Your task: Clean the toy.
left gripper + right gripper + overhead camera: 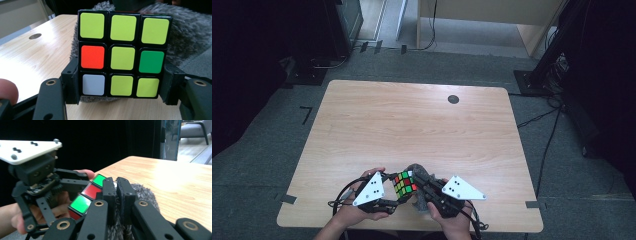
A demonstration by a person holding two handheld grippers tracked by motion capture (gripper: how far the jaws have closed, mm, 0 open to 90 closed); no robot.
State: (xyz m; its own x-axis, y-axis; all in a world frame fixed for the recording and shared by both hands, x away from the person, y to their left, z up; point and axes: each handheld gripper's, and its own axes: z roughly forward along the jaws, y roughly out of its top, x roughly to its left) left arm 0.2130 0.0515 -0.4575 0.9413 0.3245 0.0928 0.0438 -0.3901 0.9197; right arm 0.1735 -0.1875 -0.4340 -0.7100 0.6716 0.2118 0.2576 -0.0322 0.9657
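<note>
A Rubik's cube [404,183] is held just above the table's front edge. My left gripper [401,189] is shut on it, one jaw on each side. In the left gripper view the cube [122,55] shows a mostly yellow-green face with one orange, one green and one white square. A grey fluffy cloth [418,169] lies right behind and under the cube. My right gripper [418,183] comes in from the right, its jaws pressed together on the cloth [145,192] right beside the cube [86,197].
The wooden table [412,125] has a dark round grommet [453,99] at the far right. Grey carpet, cables and black stands surround it. A person's thumb [7,90] rests by the left gripper. Both hands are at the table's front edge.
</note>
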